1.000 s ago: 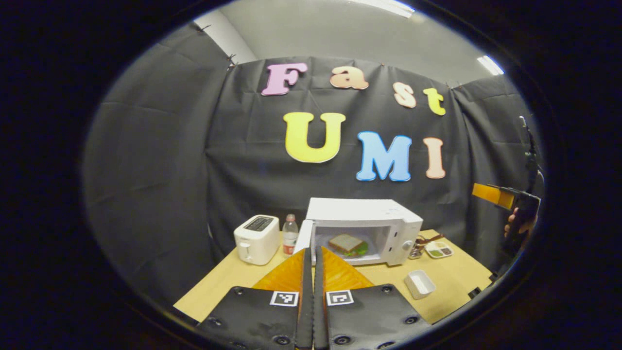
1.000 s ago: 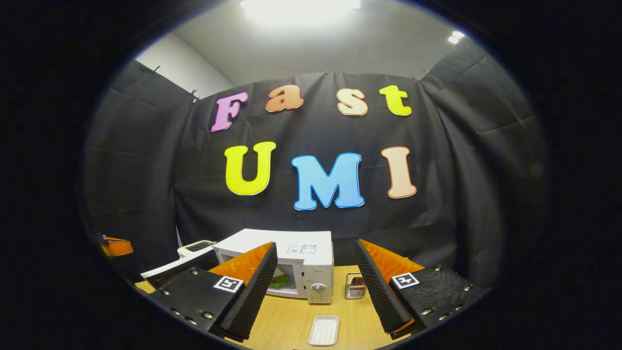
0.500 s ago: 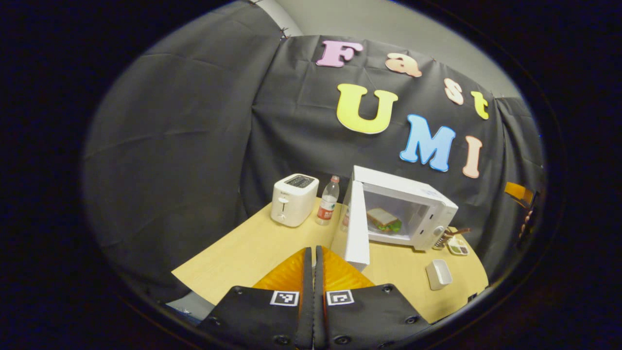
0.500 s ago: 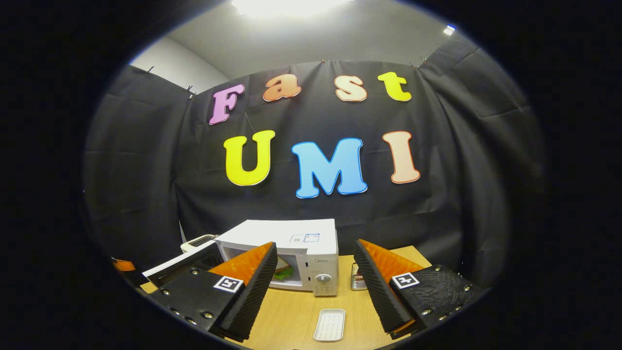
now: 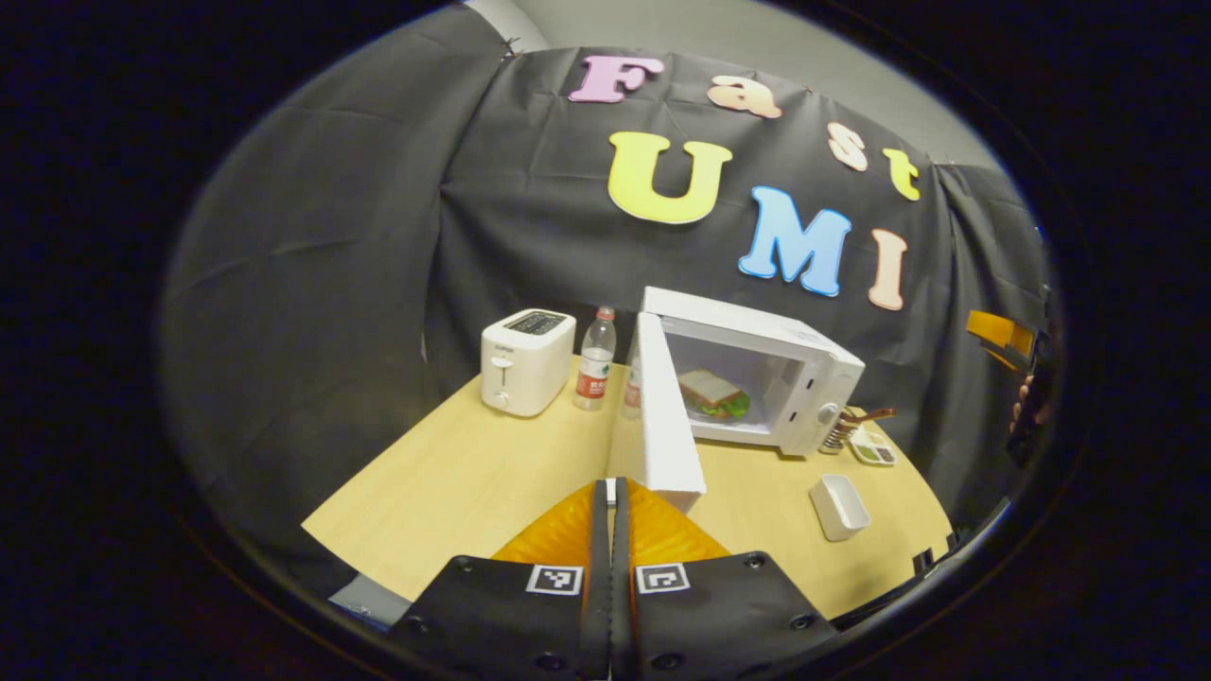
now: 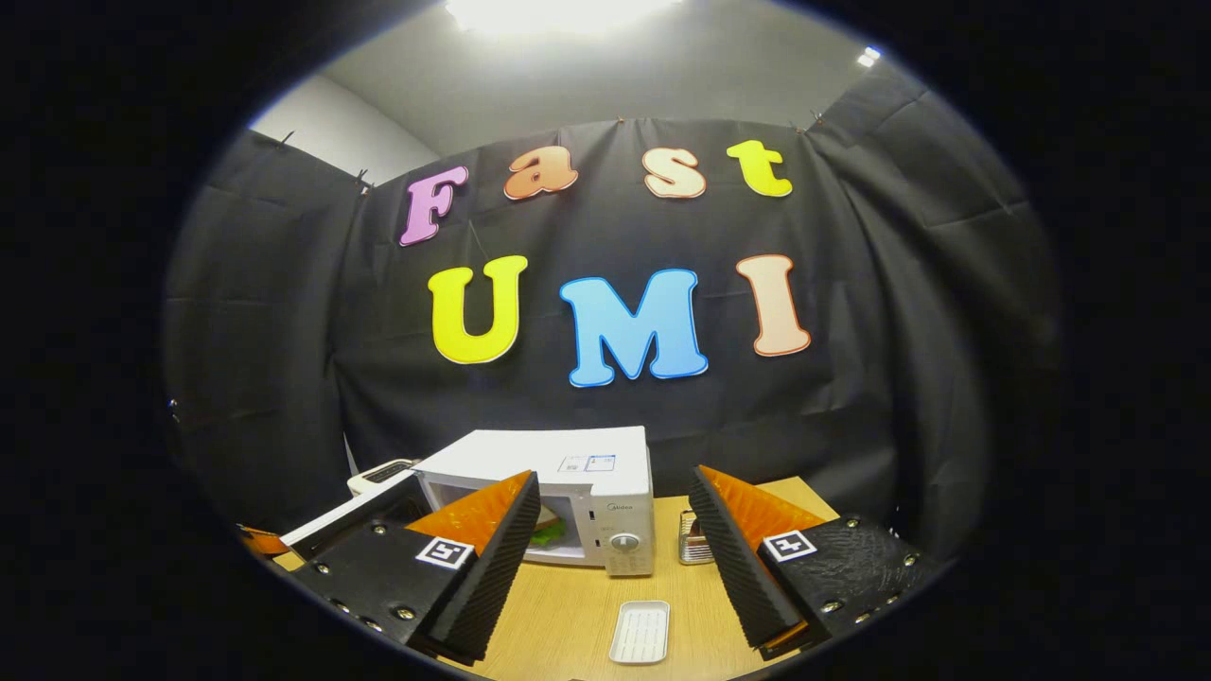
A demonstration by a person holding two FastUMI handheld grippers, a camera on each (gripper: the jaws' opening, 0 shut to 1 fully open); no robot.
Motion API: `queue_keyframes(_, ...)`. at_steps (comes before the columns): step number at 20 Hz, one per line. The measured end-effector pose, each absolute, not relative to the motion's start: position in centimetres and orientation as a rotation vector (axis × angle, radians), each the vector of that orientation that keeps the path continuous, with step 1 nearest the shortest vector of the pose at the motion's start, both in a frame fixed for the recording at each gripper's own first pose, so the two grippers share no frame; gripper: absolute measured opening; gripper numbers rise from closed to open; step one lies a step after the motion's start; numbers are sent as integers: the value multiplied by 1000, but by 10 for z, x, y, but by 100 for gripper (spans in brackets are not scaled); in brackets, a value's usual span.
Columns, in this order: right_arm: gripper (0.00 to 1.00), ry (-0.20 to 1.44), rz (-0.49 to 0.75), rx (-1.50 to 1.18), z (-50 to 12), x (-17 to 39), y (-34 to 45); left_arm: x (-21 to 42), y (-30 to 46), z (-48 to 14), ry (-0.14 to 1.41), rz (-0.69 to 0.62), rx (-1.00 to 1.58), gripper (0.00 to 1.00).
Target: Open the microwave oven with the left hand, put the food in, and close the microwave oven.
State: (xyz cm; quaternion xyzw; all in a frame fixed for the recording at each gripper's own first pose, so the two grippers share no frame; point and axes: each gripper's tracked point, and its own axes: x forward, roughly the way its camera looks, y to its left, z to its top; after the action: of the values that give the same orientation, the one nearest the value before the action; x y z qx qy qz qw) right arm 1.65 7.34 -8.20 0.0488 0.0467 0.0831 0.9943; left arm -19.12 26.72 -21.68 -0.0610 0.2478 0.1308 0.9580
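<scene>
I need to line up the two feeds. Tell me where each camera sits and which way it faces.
Left gripper view: rides the left gripper, fingers together, facing the open door's edge from the microwave's left.
Right gripper view: rides the right gripper, fingers apart, facing the microwave front.
Shared: microwave, sandwich, white tray, toaster.

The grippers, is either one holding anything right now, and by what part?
Nothing is held. The left gripper is shut on nothing, near the microwave door; the right gripper is open.

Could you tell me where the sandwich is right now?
The sandwich lies inside the open microwave in the left gripper view, behind its swung-out door.
</scene>
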Motion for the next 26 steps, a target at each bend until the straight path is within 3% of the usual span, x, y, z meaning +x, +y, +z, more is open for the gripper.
queue_keyframes(15, 95, 93, 66, 95, -83, 8, 29, -109, 117, -229, 545, -77, -159, 7)
queue_keyframes(26, 95, 101, -34, 91, -83, 19, -31, -26, 51, -250, 576, -204, -148, 7)
